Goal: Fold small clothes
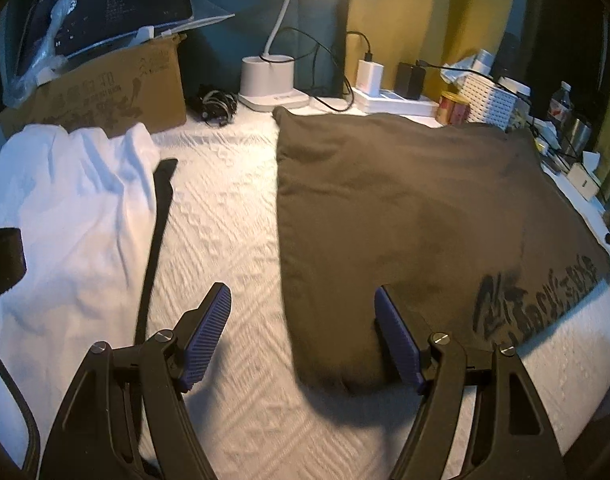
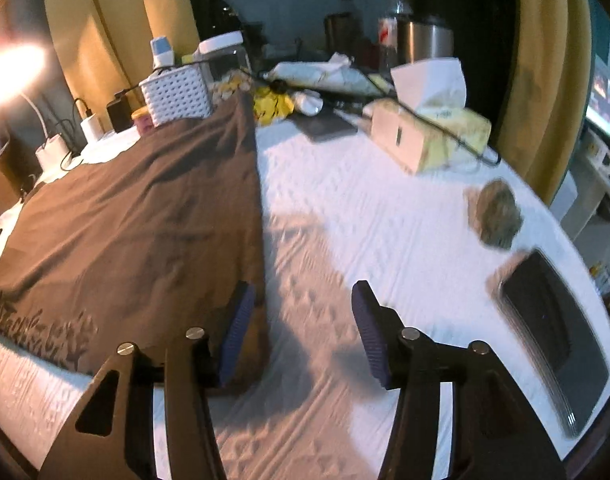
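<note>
Both grippers, left gripper and right gripper, stood wide and empty. We positioned them at the near corners of the brown T-shirt, spread flat on the white-covered counter, presumably to start a fold.

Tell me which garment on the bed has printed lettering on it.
The dark brown garment, spread flat, with black lettering near its lower edge. The white garment lies rumpled to its left in the left wrist view and shows no print.
</note>
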Tool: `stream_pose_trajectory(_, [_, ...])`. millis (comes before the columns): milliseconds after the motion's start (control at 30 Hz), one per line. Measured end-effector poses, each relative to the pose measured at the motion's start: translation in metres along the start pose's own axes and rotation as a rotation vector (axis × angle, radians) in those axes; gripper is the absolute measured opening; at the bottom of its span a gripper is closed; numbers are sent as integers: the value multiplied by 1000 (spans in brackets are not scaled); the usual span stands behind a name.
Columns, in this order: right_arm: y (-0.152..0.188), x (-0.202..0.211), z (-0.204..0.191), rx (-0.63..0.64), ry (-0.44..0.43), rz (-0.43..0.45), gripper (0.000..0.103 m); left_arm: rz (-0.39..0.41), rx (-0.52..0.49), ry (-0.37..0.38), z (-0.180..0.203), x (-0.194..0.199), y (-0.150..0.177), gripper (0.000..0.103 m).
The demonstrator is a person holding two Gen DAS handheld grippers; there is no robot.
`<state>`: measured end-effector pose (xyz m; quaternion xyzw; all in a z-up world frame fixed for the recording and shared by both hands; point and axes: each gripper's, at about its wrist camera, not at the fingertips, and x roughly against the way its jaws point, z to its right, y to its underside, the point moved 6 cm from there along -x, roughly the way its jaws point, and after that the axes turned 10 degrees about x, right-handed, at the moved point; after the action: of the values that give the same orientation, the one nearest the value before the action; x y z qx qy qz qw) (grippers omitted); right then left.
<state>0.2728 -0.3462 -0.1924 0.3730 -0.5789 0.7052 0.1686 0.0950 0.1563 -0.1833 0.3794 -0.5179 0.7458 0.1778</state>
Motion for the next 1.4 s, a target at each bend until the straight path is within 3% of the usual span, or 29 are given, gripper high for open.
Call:
stream_pose_trajectory(267, [18,1,-23,-29,-92,-20,54,-47,7,20,-3,-2,15,74])
stream_pose_trajectory(467, [18,0,-40,34,-83,-25,48,-40,-4,19,-2,-4,18,74])
stream_pose_trajectory(533, [18,-1,-49,71,-103,-24,21,-40,-16,11,0,-4,19,72])
stream_pose_trajectory(600, [18,-1,-54,88,-117,-18,13,-36,-40,23,5,-3,21,56])
stream_pose_trajectory(667, [18,1,-55,91,-116,-12,9,-37,-60,42,12,-1,24,27])
stream_pose_trajectory(733, [19,4,-52,79,-115,-1,7,-45,-83,39,16,-1,25,11])
stream_pose_trajectory(767, [19,6,-51,77,-114,5,7,-44,-93,35,17,0,26,8])
stream_pose_trajectory(1400, [40,59,-39,110,-59,51,6,-47,-122,65,29,42,43,7])
